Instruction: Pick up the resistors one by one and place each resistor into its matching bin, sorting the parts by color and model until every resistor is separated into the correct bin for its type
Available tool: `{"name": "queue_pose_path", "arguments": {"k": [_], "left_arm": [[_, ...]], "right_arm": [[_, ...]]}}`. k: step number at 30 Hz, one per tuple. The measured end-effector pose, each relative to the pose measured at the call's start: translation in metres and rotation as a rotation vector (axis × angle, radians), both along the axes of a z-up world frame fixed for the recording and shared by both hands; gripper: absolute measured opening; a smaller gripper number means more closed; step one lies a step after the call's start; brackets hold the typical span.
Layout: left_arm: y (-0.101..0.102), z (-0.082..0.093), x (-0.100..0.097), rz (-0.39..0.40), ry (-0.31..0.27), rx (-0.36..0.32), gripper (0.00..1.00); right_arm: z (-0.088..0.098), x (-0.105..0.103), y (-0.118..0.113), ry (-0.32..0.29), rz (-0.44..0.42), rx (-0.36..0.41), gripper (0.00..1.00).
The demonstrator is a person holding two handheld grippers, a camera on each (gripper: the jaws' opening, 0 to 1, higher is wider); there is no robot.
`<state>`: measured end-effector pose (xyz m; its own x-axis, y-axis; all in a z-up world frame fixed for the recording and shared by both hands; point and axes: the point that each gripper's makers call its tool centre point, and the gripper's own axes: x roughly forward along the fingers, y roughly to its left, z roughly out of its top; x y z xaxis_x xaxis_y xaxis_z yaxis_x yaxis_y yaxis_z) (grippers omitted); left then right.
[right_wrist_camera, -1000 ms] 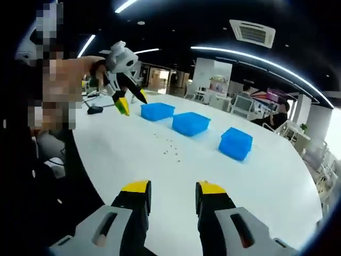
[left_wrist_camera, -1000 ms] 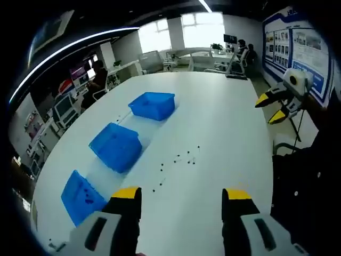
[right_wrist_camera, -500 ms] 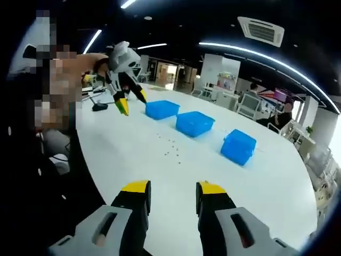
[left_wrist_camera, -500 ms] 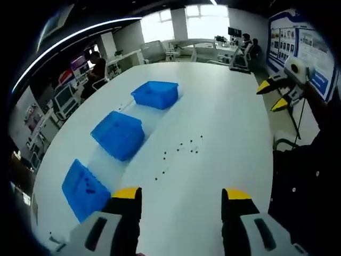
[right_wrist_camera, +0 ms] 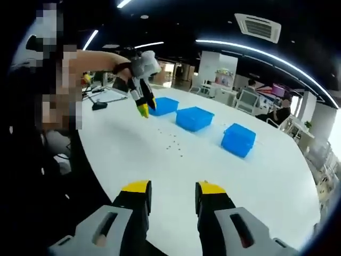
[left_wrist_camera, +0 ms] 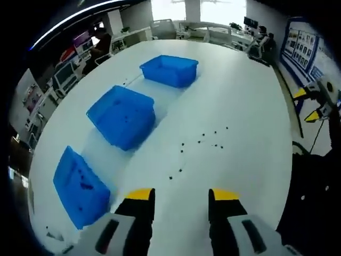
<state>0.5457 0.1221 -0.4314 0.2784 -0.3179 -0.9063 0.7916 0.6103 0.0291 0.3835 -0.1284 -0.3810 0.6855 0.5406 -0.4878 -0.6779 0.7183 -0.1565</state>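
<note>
Three blue bins (left_wrist_camera: pixel 123 115) stand in a row on the white table (left_wrist_camera: pixel 240 101), resistors (left_wrist_camera: pixel 205 141) scattered just beside them. The left gripper (left_wrist_camera: pixel 181 194) hovers spread and empty, well short of the resistors. The right gripper (right_wrist_camera: pixel 170 186) is likewise parted and empty, farther off.

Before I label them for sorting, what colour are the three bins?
Blue, all three bins; clearest in the left gripper view.

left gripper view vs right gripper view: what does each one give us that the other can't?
Left gripper view: looks down into the bins, with dark specks inside the nearest bin and the middle bin.

Right gripper view: the left claw hanging over the table, and a ceiling vent.

Both: three blue bins in a row and loose resistors on the white table.
</note>
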Motion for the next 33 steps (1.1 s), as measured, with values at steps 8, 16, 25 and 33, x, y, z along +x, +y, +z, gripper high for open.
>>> {"name": "queue_pose_path", "arguments": {"k": [8,16,25,33], "left_arm": [[-0.003,-0.030,0.022,0.046,0.044,-0.007,0.35],[-0.010,-0.042,0.032,0.075,0.060,-0.022,0.29],[-0.009,-0.048,0.034,0.072,0.050,-0.005,0.22],[-0.008,-0.049,0.036,0.106,0.062,-0.024,0.17]], "right_arm": [[-0.009,-0.002,-0.005,0.026,-0.036,0.021,0.34],[-0.015,-0.002,-0.007,0.040,-0.048,0.022,0.34],[-0.021,-0.003,-0.009,0.059,-0.052,0.024,0.33],[-0.024,-0.005,-0.009,0.069,-0.055,0.026,0.33]]}}
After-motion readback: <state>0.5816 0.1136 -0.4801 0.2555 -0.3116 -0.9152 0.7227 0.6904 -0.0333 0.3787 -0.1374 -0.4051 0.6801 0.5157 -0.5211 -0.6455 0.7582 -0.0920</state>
